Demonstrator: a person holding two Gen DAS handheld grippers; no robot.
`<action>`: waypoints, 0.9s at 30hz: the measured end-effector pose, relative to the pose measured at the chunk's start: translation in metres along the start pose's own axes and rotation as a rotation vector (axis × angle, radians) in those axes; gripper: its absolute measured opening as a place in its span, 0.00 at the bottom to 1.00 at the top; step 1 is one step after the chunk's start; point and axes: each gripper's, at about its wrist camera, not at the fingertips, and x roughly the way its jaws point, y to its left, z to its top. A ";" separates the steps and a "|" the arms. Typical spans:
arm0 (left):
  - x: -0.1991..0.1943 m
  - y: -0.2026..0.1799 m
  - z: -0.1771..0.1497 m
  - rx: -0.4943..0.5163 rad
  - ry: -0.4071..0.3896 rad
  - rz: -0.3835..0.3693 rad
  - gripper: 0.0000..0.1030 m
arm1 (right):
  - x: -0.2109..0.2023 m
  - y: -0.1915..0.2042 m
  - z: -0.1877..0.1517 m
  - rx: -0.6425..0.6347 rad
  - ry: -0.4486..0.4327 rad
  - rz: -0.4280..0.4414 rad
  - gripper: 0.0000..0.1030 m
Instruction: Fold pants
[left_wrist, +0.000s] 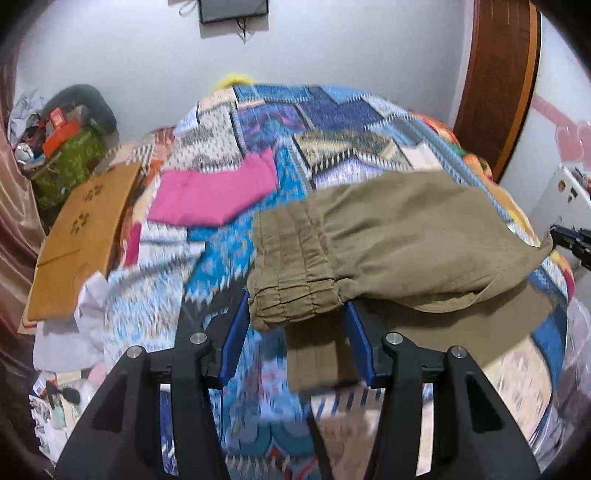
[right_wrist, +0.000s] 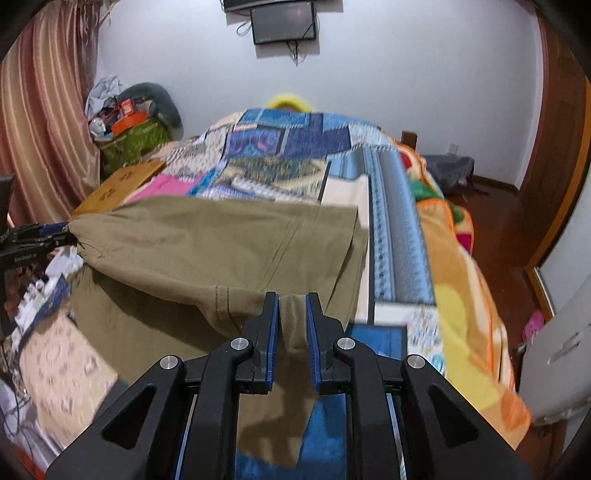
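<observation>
Olive-khaki pants (left_wrist: 402, 236) hang stretched between my two grippers above a bed. In the left wrist view the elastic waistband (left_wrist: 291, 269) sits bunched between the blue pads of my left gripper (left_wrist: 295, 317), whose jaws stand wide around it. My right gripper shows at the far right edge (left_wrist: 570, 240), holding the other end. In the right wrist view my right gripper (right_wrist: 291, 310) is shut on a fold of the pants (right_wrist: 221, 240), and the left gripper (right_wrist: 44, 236) pinches the far left corner. Loose cloth hangs below both grippers.
The bed has a patterned blue quilt (left_wrist: 332, 122) and an orange blanket (right_wrist: 469, 295) on its right side. A folded pink garment (left_wrist: 214, 192) and a brown cardboard sheet (left_wrist: 81, 236) lie on the left. Clutter (left_wrist: 62, 147) sits by the curtain. A wooden door (right_wrist: 554, 147) is at the right.
</observation>
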 end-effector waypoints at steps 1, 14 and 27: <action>0.001 -0.001 -0.007 0.009 0.023 -0.001 0.49 | -0.001 0.002 -0.006 -0.003 0.008 -0.001 0.16; -0.040 -0.010 0.002 0.008 -0.011 0.048 0.49 | -0.030 0.040 -0.032 -0.120 0.005 -0.039 0.34; -0.015 -0.079 0.019 0.146 0.045 -0.074 0.49 | 0.010 0.117 -0.021 -0.278 0.039 0.191 0.46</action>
